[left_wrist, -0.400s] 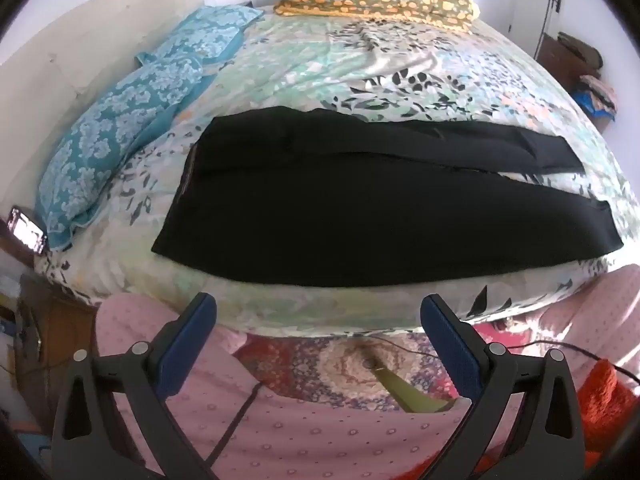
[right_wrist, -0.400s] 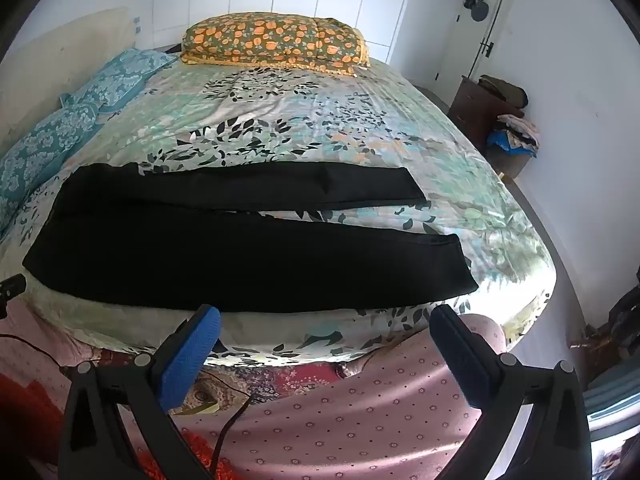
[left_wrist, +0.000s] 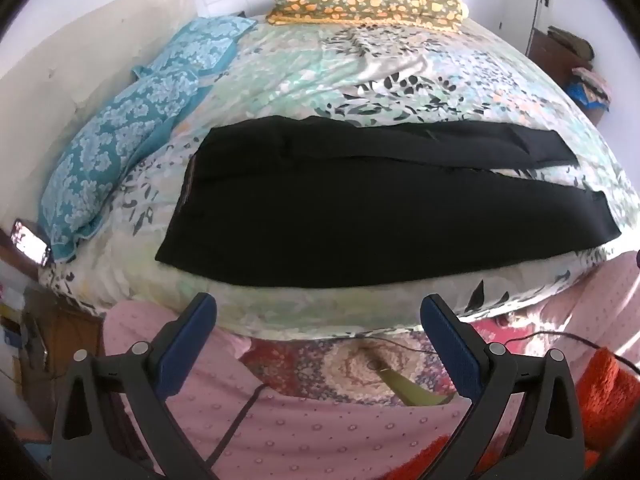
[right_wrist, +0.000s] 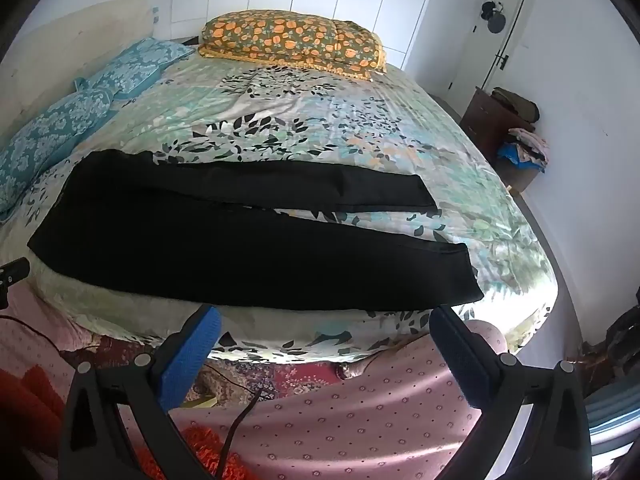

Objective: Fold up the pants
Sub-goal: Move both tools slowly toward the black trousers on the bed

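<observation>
Black pants (left_wrist: 360, 208) (right_wrist: 240, 252) lie flat across the near part of a bed with a floral cover (left_wrist: 400, 80) (right_wrist: 320, 120). The waist is at the left, and the two legs reach right with a narrow gap between them. My left gripper (left_wrist: 318, 312) hangs open in front of the bed's near edge, below the pants' middle, with nothing between its blue pads. My right gripper (right_wrist: 326, 322) is open too, just under the near leg's lower hem side, touching nothing.
Teal pillows (left_wrist: 120, 140) line the bed's left side and an orange-flowered pillow (right_wrist: 292, 38) lies at the far end. A phone (left_wrist: 30, 242) rests at the left. A dark cabinet with clothes (right_wrist: 504, 128) stands right. The person's pink dotted clothing (left_wrist: 320, 432) fills the foreground.
Both grippers have moved a little closer to the bed, so the pants look larger and nearer. Both stay open and the pants lie as before.
</observation>
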A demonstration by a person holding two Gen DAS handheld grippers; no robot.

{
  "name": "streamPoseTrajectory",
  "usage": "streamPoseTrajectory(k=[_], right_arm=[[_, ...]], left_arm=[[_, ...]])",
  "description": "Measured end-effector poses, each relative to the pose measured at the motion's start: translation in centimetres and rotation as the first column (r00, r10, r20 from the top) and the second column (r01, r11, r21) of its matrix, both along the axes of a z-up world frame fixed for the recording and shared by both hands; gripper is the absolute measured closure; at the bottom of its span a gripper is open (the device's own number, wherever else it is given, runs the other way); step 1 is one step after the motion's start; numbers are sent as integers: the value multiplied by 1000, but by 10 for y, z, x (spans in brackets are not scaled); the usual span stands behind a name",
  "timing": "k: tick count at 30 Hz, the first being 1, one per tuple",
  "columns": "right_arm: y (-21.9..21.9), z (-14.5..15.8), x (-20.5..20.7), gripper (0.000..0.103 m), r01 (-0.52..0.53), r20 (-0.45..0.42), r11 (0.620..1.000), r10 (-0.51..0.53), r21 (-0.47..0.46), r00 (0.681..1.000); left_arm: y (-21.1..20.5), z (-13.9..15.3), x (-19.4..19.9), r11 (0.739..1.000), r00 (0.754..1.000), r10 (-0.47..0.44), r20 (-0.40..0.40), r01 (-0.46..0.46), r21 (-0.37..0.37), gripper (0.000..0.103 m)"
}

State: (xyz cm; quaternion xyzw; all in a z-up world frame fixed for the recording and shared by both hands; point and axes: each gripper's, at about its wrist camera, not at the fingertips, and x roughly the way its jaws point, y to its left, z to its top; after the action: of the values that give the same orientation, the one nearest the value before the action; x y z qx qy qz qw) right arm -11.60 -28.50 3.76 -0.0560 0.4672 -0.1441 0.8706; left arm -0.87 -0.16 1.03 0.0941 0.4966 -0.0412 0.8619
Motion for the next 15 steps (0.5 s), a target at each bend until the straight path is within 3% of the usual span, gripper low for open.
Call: streamPoseTrajectory(k=[15], right_arm=[[28, 4, -2, 0, -106, 15, 994, 106, -22, 994]], left_arm=[[12, 7, -17, 999, 999, 35, 30, -36, 15, 1]])
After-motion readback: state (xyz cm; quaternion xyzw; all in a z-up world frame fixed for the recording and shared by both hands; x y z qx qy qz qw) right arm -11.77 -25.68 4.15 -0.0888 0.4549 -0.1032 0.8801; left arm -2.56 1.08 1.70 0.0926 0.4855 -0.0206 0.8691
